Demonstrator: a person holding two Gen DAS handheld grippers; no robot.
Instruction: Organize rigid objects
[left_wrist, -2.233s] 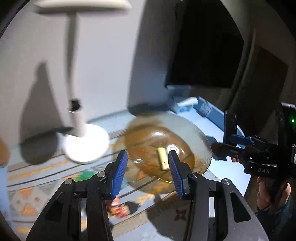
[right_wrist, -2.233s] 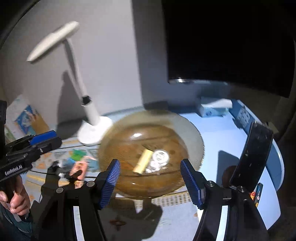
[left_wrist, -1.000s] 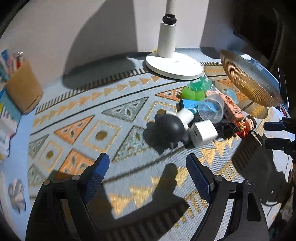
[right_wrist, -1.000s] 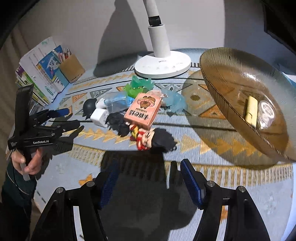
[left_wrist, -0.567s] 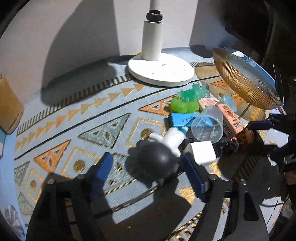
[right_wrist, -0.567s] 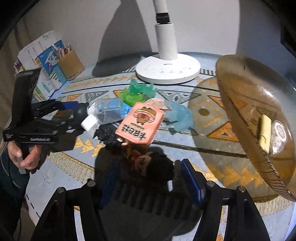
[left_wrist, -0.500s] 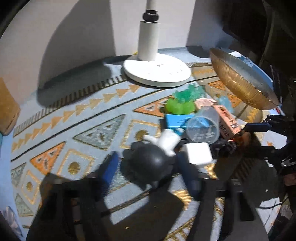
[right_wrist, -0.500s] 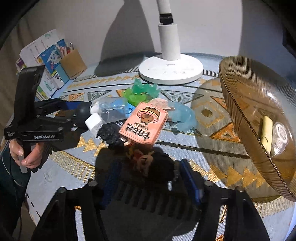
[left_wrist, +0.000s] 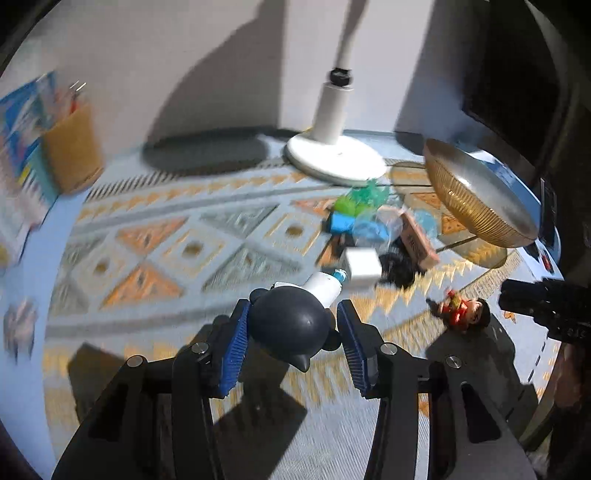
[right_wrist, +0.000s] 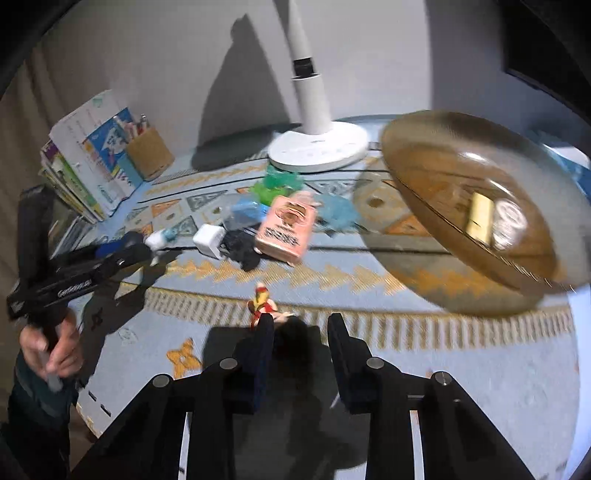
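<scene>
My left gripper (left_wrist: 291, 328) is shut on a black and white round-headed toy figure (left_wrist: 291, 325) and holds it above the patterned mat. My right gripper (right_wrist: 301, 338) is shut on a small doll in red with dark hair (right_wrist: 264, 306); the doll also shows in the left wrist view (left_wrist: 463, 314). The amber glass bowl (right_wrist: 443, 177) at the right holds a yellow block (right_wrist: 480, 216) and a round clear piece (right_wrist: 511, 219). The pile of small objects (right_wrist: 273, 218) lies in the middle of the mat.
In the pile are an orange box (right_wrist: 286, 227), a white plug cube (right_wrist: 208, 240), a black toy (right_wrist: 242, 251) and green and blue pieces. A white lamp base (right_wrist: 317, 149) stands behind. A cork pen cup (right_wrist: 149, 151) and books (right_wrist: 86, 155) stand at the far left.
My left gripper has closed on the black and white figure and lifted it away from the pile. My right gripper has closed on the red doll and pulled it back from the pile.
</scene>
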